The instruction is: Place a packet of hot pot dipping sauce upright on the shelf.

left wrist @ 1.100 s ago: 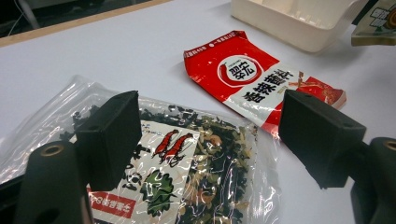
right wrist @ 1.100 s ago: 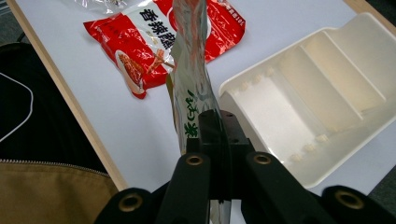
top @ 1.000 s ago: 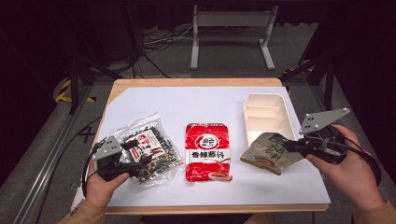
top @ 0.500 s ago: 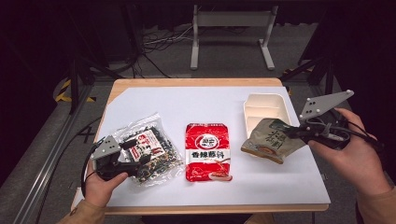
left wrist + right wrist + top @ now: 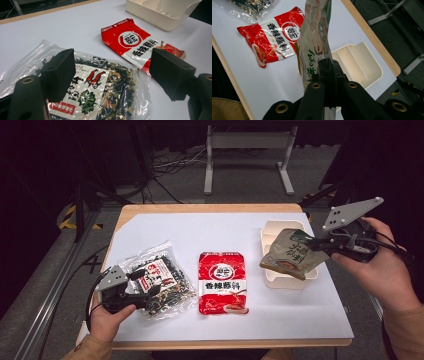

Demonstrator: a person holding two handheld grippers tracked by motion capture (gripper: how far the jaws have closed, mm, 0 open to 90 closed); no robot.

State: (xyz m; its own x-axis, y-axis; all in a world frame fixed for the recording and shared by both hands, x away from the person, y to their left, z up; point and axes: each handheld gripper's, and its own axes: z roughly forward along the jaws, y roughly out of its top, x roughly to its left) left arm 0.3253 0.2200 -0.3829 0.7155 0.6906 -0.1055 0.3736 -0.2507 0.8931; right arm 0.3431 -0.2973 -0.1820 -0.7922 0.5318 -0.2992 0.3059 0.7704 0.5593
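Right gripper (image 5: 320, 245) clamped on the green pouch's (image 5: 289, 253) edge, held over the white tray (image 5: 280, 279).
Left gripper (image 5: 137, 292), jaws apart, rests on the seaweed bag (image 5: 162, 282) at eight o'clock on the table (image 5: 210, 227); red packet (image 5: 222, 282) lies at six o'clock.

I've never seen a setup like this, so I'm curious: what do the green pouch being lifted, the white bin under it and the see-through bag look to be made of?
Green pouch: seemingly thin printed plastic film, glossy; it bends where the right gripper pinches it.
White bin: looks like moulded rigid plastic, matte cream, with smooth divider walls.
See-through bag: clear crinkly plastic film; glare and wrinkles show, dried contents visible through it.
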